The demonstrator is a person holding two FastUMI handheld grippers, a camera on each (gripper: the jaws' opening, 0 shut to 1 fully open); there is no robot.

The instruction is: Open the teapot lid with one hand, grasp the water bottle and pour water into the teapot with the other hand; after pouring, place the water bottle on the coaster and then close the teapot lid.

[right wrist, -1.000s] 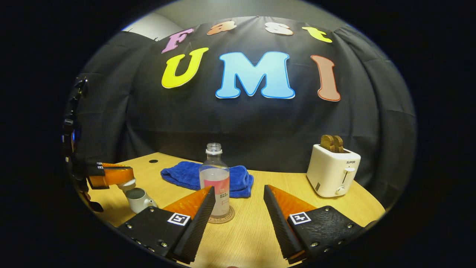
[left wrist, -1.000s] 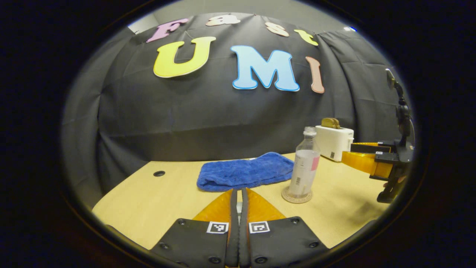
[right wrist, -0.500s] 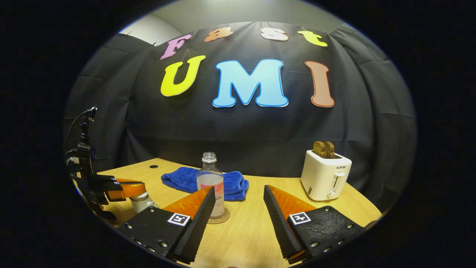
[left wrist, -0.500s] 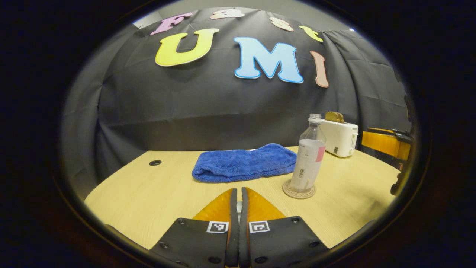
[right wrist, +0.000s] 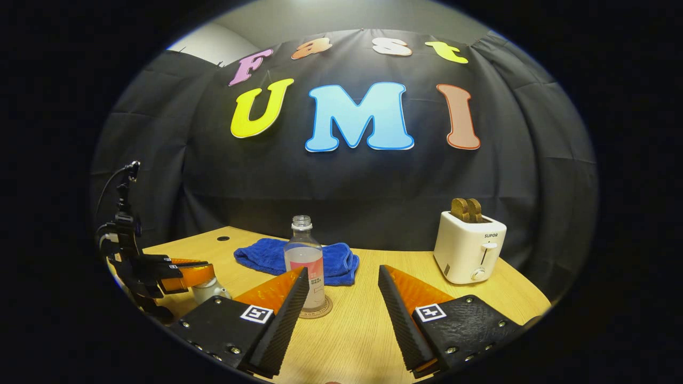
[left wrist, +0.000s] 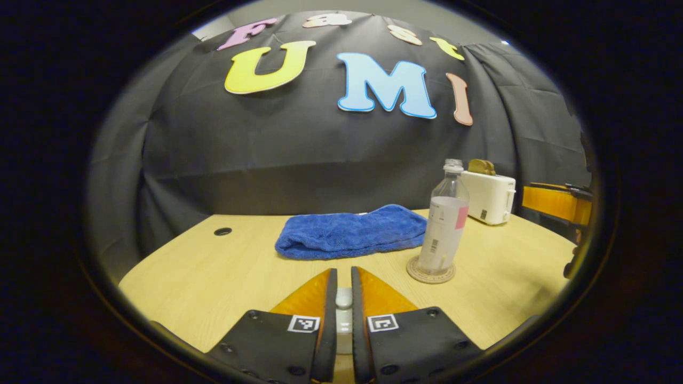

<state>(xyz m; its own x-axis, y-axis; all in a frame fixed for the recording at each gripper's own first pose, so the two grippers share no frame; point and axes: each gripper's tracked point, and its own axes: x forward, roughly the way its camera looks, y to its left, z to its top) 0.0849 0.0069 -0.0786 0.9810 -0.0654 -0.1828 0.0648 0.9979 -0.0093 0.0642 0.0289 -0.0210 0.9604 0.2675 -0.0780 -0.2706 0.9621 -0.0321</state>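
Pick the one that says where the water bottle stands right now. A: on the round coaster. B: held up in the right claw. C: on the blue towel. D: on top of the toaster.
A: the water bottle stands upright on the coaster on the table, in front of the blue towel, and the right claw is open, short of it.

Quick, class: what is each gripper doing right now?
Left gripper: slightly parted around the small white teapot lid knob; contact cannot be told.
Right gripper: open, holding nothing.

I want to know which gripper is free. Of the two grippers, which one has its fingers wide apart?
The right gripper: its fingers stand wide apart over bare table, with nothing between them. The left gripper has only a narrow gap, with the teapot lid's knob in it.
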